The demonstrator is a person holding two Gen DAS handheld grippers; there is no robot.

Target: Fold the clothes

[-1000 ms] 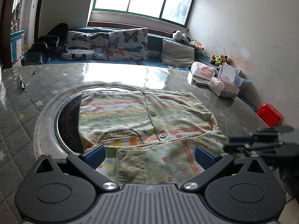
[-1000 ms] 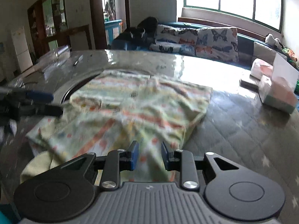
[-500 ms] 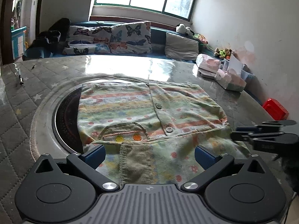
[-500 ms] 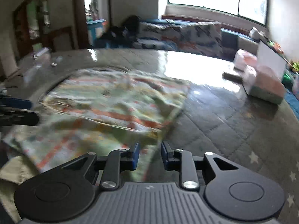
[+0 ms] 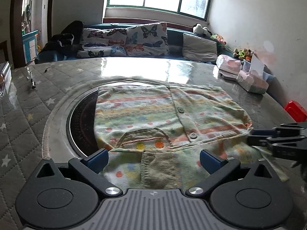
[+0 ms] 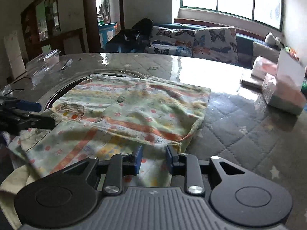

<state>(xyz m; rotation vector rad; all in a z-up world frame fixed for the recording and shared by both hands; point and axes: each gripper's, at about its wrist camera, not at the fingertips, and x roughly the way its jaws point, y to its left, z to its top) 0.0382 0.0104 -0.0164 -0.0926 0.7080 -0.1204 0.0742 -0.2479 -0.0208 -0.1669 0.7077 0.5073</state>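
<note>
The garment (image 5: 168, 118) lies partly folded near the front edge of the counter (image 5: 28, 118). The left hand-held gripper (image 5: 153, 158) is wide open above it. The right hand-held gripper (image 6: 153, 158) is slightly open and holds nothing; a shallow pinch could catch one layer only and undo the fold.

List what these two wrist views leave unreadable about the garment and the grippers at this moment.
- Garment near hem: cut off in the left wrist view behind the left gripper body.
- Garment's lower layer: right wrist view, covered by the folded-over top; its shape is hidden.
- Right gripper: fingers close with a gap; fabric contact unclear.
- Boxes at the table edge: blurred in the right wrist view, labels unreadable.
</note>
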